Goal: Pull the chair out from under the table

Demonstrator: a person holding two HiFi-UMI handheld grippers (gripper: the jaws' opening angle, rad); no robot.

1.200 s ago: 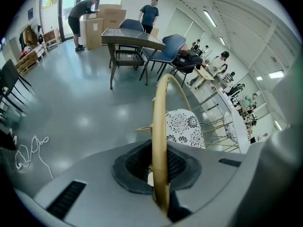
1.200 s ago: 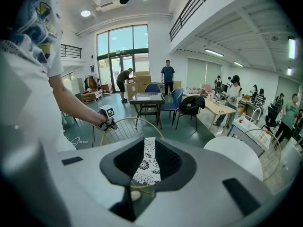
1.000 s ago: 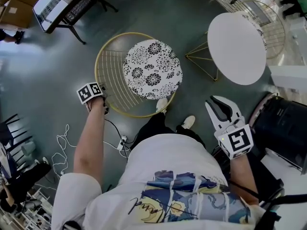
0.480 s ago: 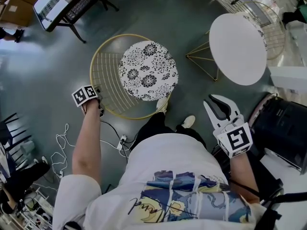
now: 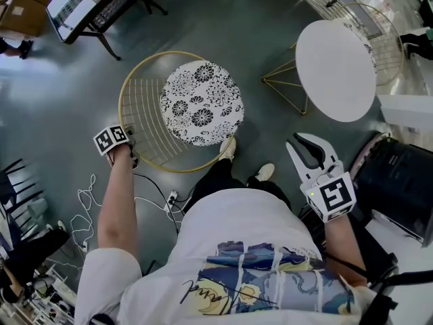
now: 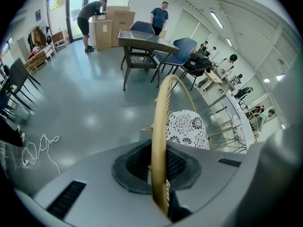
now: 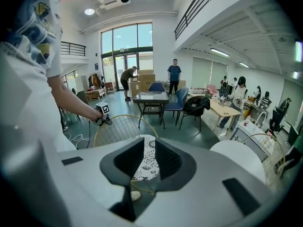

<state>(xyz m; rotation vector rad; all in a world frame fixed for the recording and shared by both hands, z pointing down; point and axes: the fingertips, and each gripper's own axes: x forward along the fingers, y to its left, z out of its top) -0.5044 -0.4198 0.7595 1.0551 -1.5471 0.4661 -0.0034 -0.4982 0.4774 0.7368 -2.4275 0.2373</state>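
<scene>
A gold wire chair [image 5: 130, 87] with a black-and-white floral cushion [image 5: 201, 103] stands on the grey floor, left of the round white table [image 5: 335, 59] and apart from it. My left gripper [image 5: 130, 135] is shut on the chair's gold back rim [image 6: 161, 122], which runs up between its dark pads [image 6: 177, 167]. The cushion [image 6: 188, 129] shows beyond the rim. My right gripper [image 5: 308, 147] hangs in the air beside the person's right side, open, with nothing between its jaws. Through its gap I see the cushion [image 7: 149, 148], and the table [image 7: 236, 157] lies to the right.
A dark table with chairs [image 5: 88, 9] stands at the far left. White cables [image 5: 88, 208] and a power strip [image 5: 172, 202] lie on the floor by the person's feet. A second wire chair [image 5: 382, 39] stands behind the white table. Two people [image 6: 92, 18] work at cardboard boxes far back.
The chair has slid left in the head view, farther from the white table, with my left gripper moving left along with it. The right gripper has stayed put.
</scene>
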